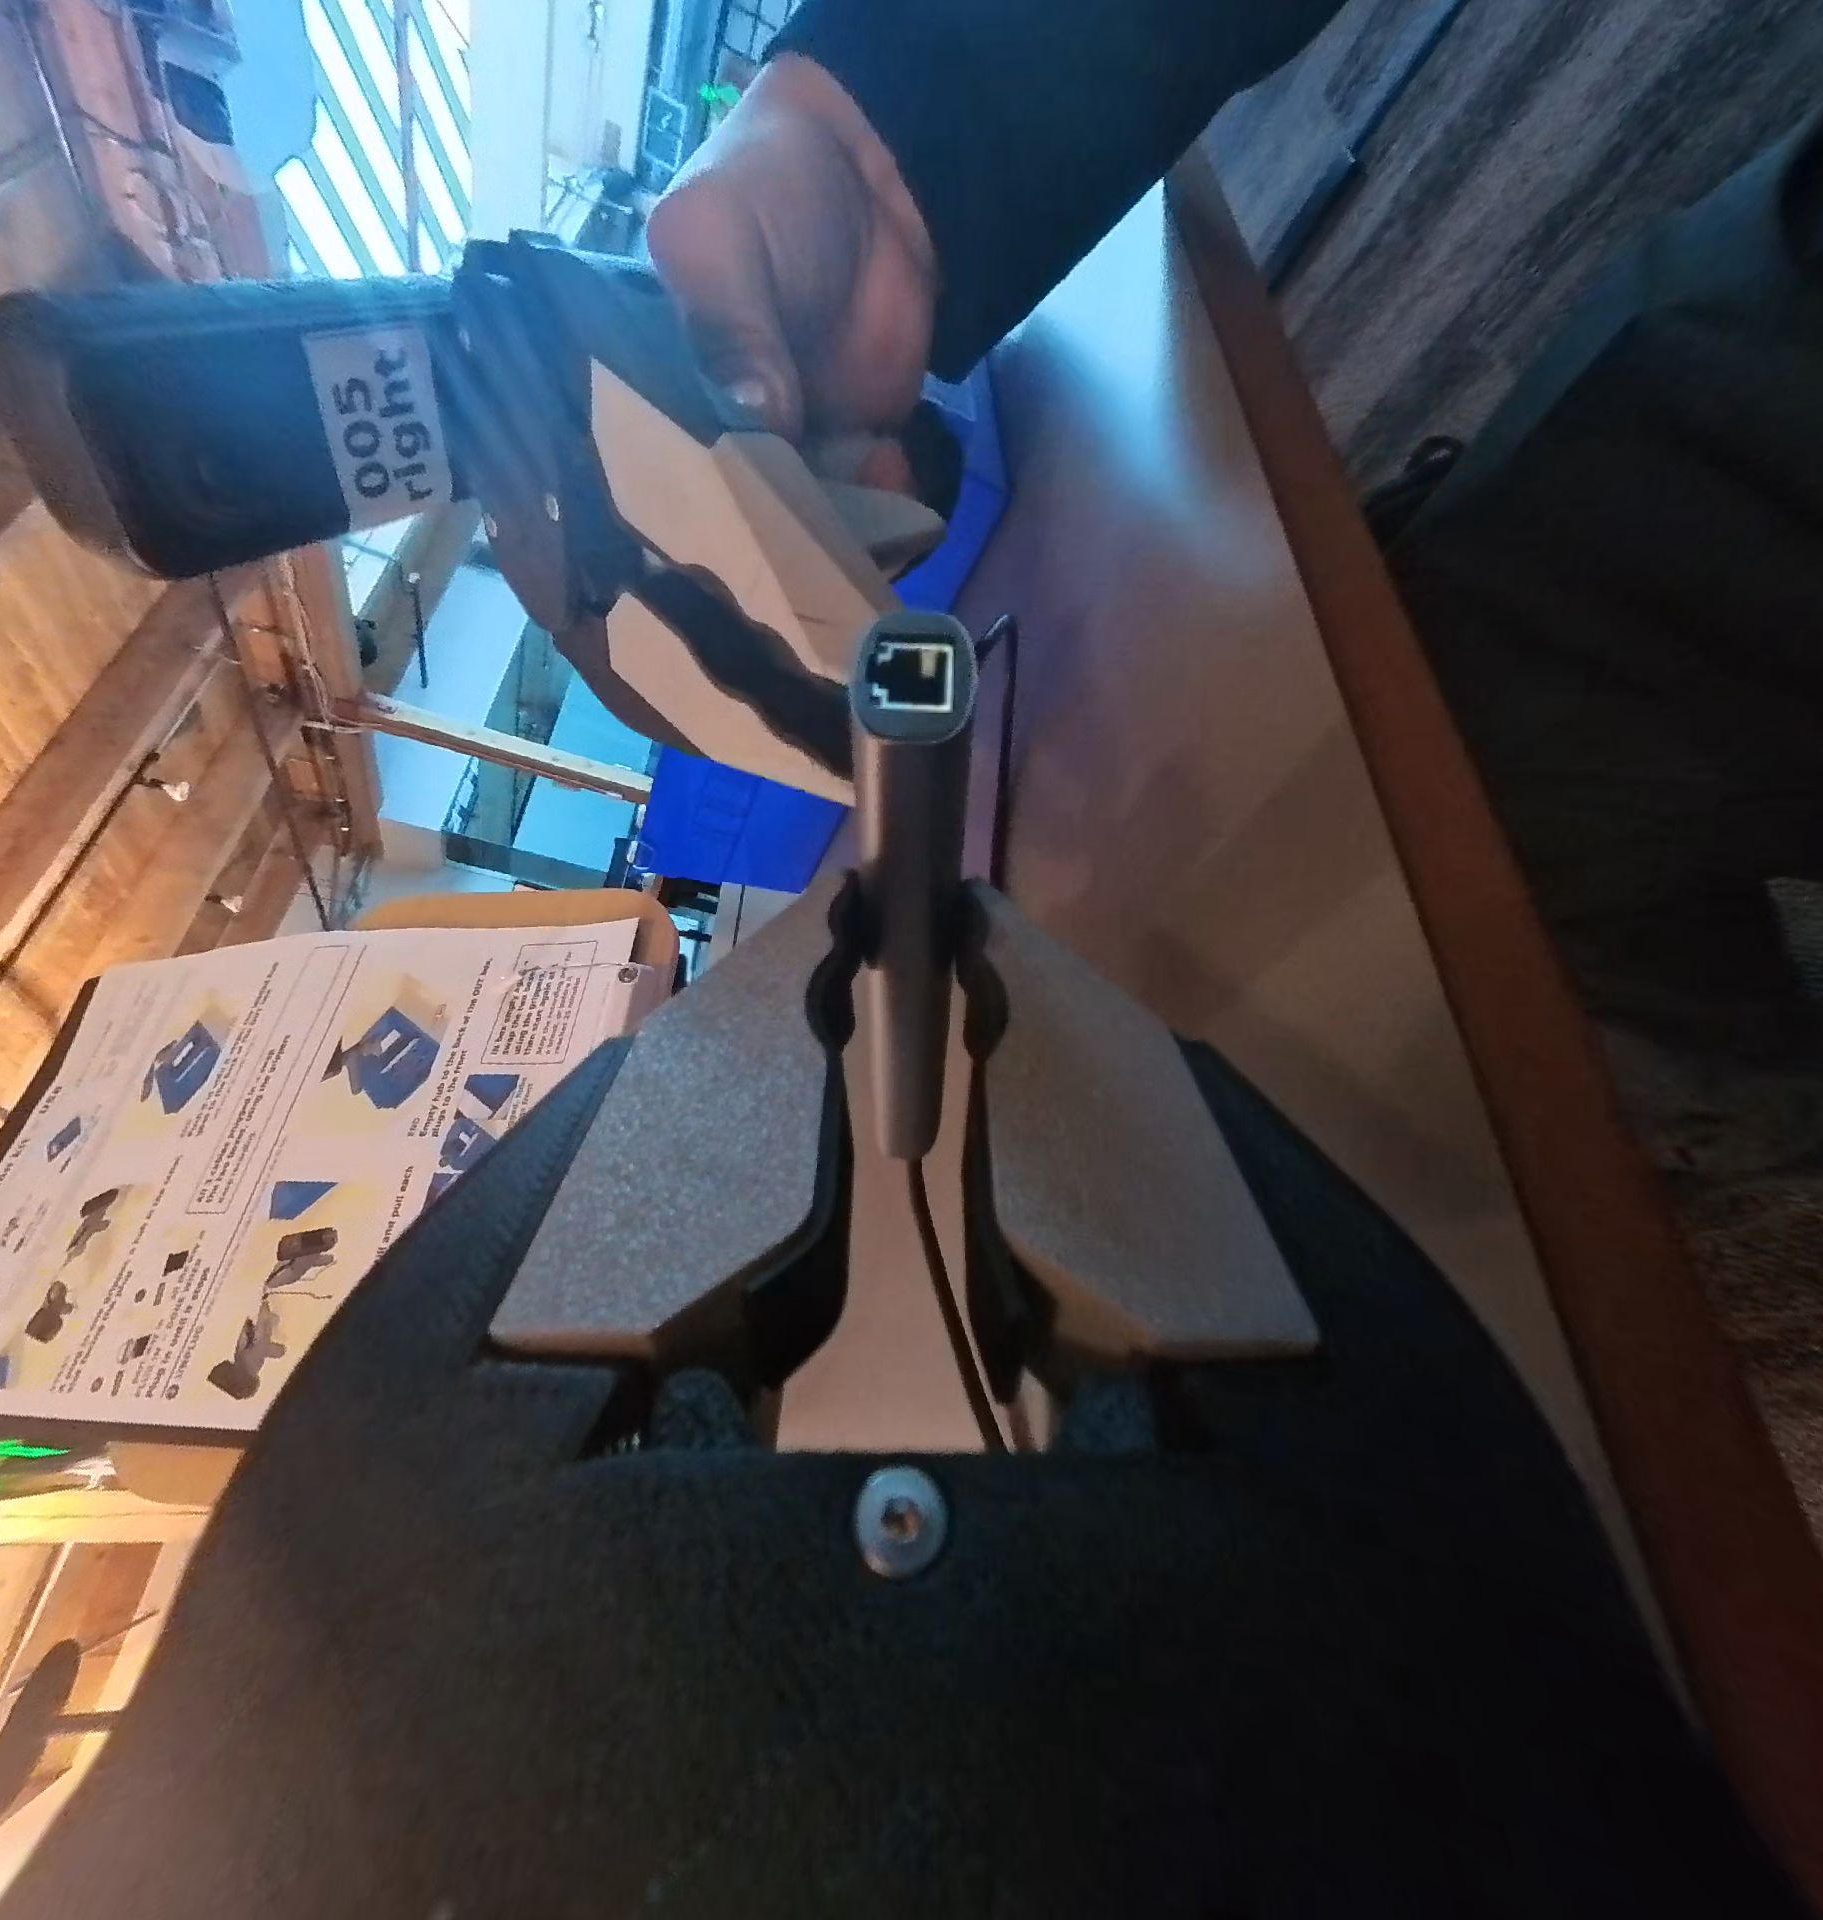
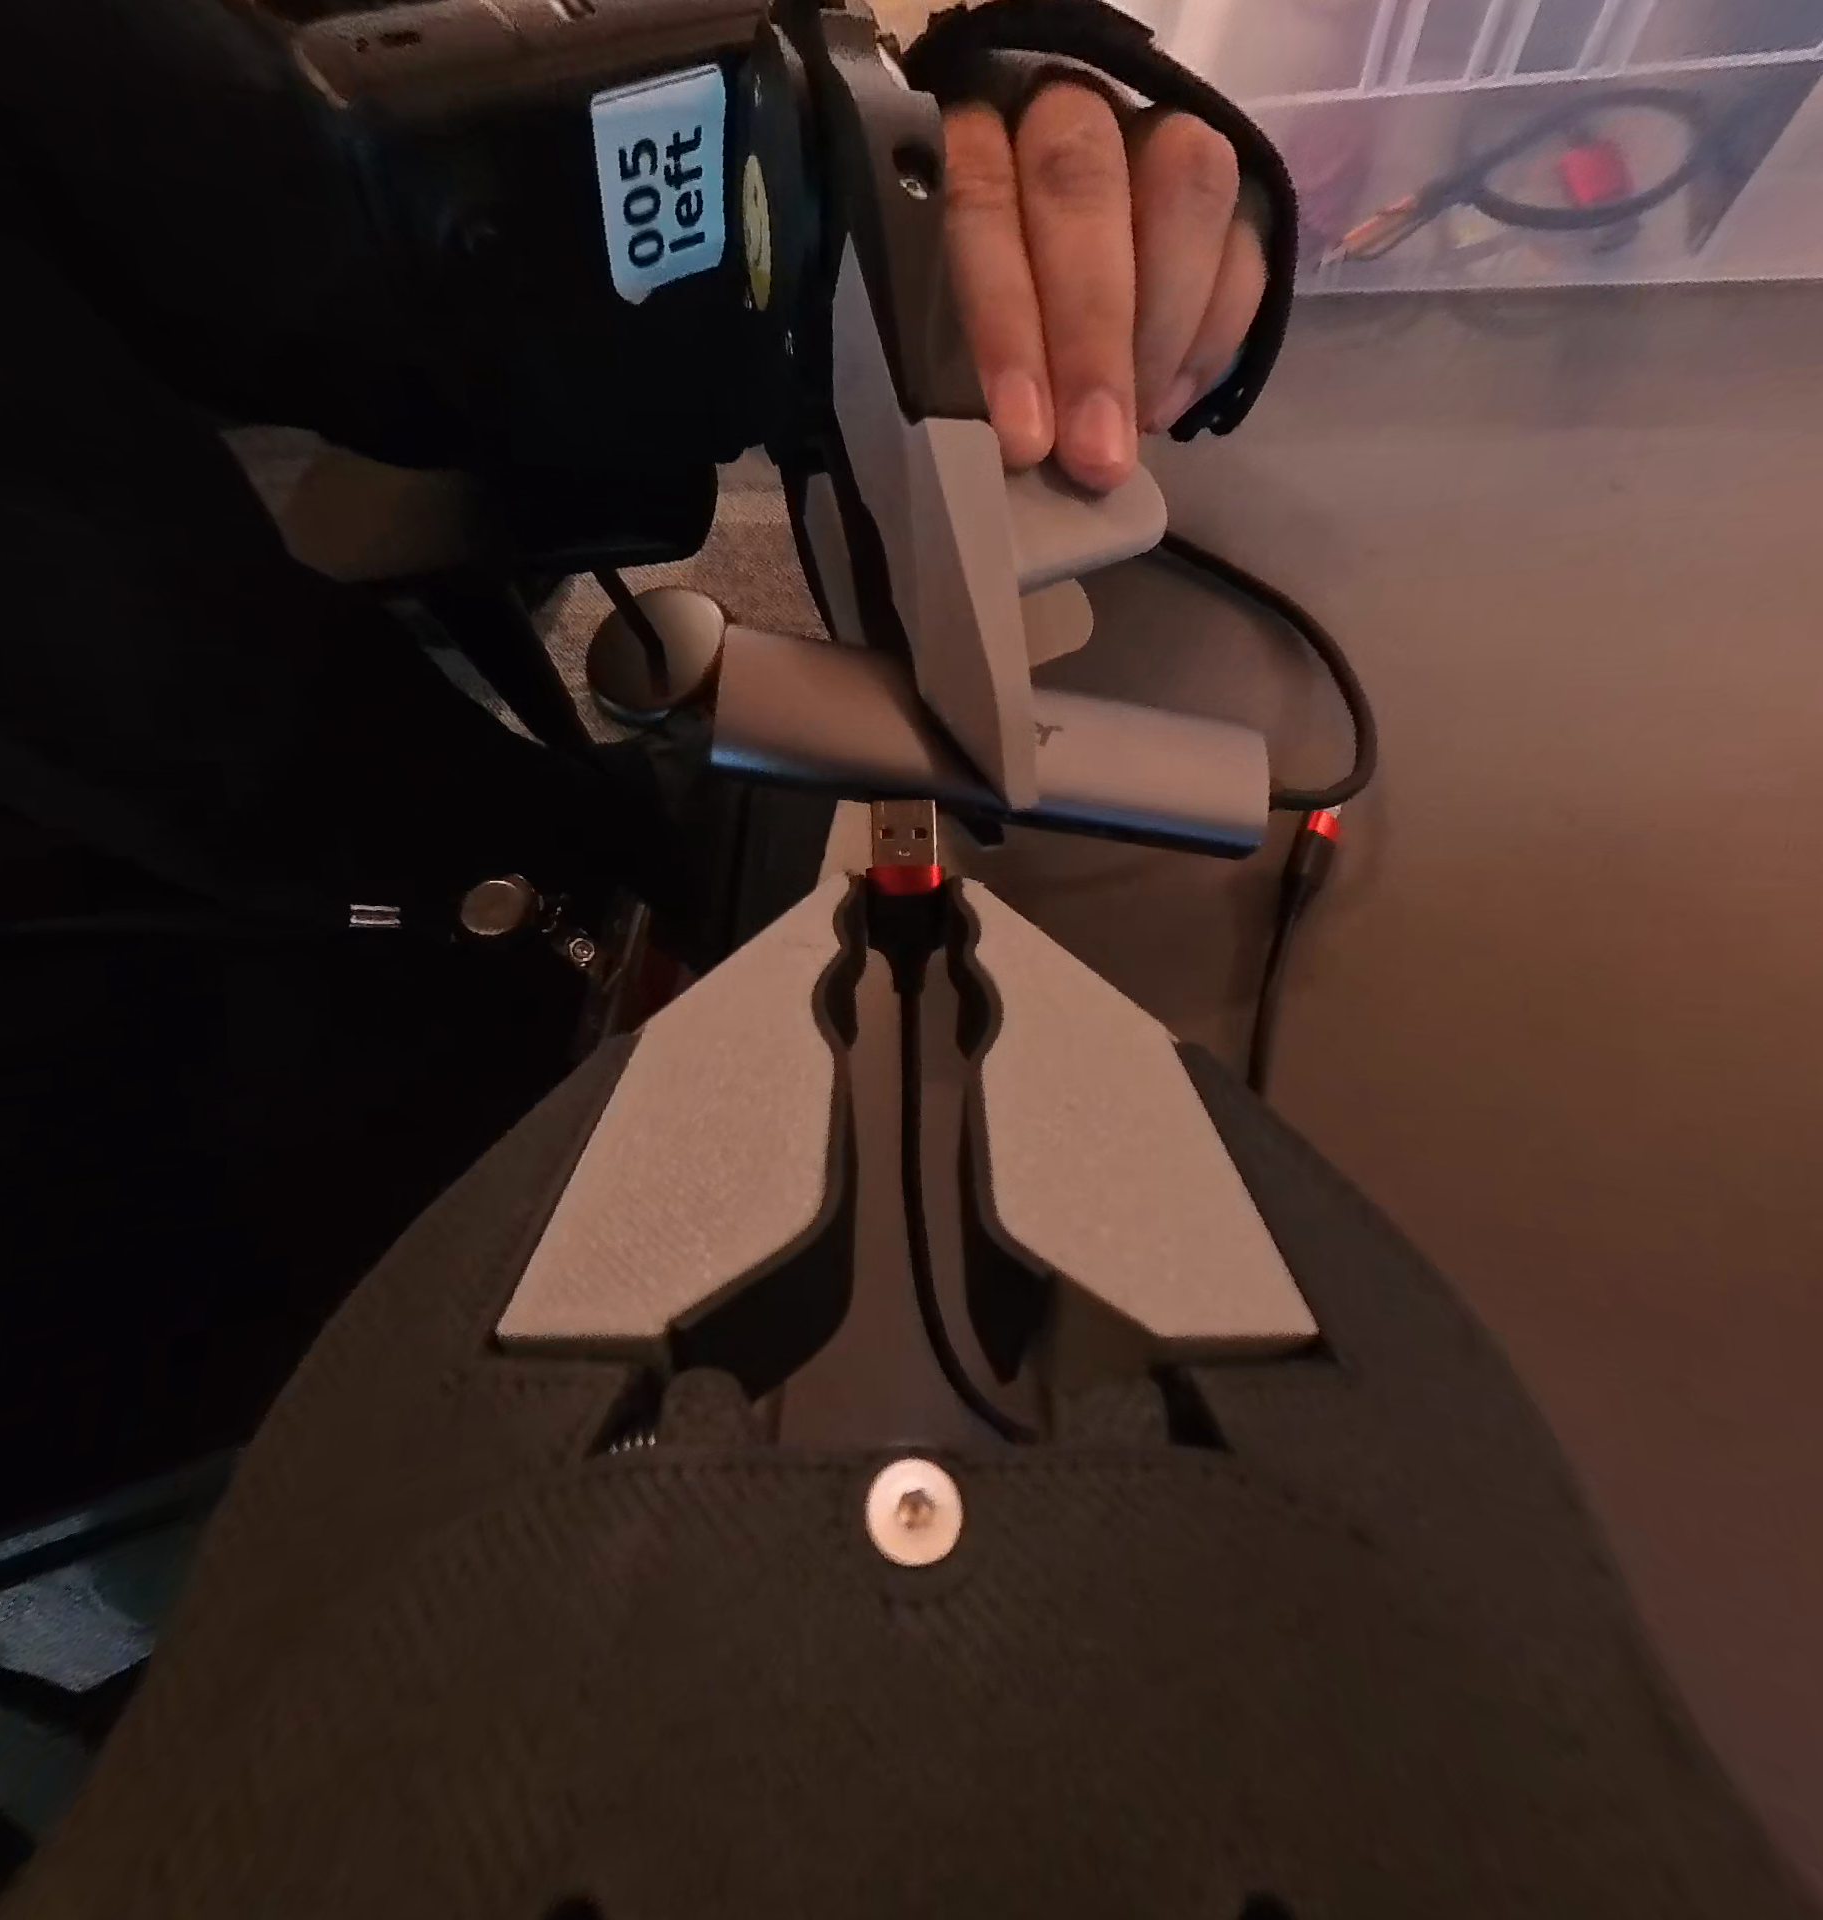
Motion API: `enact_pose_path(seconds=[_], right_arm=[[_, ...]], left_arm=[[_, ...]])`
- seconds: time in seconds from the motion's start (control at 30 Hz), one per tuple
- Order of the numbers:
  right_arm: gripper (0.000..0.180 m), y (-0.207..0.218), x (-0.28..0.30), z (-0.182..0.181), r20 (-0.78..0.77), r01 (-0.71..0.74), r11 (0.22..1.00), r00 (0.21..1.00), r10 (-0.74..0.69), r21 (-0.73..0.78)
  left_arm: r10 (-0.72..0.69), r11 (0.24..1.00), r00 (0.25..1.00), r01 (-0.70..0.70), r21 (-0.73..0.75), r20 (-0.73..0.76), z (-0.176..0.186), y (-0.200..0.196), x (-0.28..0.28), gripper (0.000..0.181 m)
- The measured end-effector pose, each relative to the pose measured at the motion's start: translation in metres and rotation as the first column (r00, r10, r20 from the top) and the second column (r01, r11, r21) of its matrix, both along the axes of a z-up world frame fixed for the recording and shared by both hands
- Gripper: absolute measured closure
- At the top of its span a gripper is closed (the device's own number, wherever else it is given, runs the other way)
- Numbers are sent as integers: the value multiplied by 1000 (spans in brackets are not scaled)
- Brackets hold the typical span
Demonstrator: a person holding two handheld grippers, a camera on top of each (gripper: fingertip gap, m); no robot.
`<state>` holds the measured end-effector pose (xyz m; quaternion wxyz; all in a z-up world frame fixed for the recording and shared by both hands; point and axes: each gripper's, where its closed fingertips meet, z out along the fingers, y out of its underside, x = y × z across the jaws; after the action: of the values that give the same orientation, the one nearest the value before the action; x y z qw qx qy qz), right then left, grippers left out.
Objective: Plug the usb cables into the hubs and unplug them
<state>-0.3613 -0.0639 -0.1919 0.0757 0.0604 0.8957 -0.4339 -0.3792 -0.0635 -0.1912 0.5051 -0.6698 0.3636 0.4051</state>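
My left gripper (image 1: pixel 905 920) is shut on a grey USB hub (image 1: pixel 912 821) and holds it above the table, its end port facing away. My right gripper (image 2: pixel 905 899) is shut on a red-collared USB-A plug (image 2: pixel 903 844) with a black cable. The metal tip points at the hub's long side (image 2: pixel 1146 753) and sits just short of it. In the right wrist view the left gripper (image 2: pixel 990 665) clamps the hub from above. In the left wrist view the right gripper (image 1: pixel 741 665) comes in from the left beside the hub. A second red-collared plug (image 2: pixel 1317 831) lies by the hub's far end.
The grey table (image 2: pixel 1613 831) runs to a brown edge (image 1: pixel 1458 831). A blue bin (image 1: pixel 730 821) stands behind the hub. A printed instruction sheet (image 1: pixel 263 1143) is at the left. A clear bin with cables (image 2: pixel 1572 177) stands at the back. A person's hands hold both grippers. Only a small space, under 4 cm, lies between the two pairs of fingers.
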Motion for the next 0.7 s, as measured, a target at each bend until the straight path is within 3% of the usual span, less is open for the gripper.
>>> enact_pose_path(seconds=[0.3,0.7], right_arm=[[168,5,-5,-9,76,44,998,996,-48,42],[167,7,-5,-17,-20,10,996,1000,-8,88]], left_arm=[[87,995,983,-94,-38,-161,-9,3,-7,166],[98,992,962,-115,-51,-255,-14,6,-7,167]])
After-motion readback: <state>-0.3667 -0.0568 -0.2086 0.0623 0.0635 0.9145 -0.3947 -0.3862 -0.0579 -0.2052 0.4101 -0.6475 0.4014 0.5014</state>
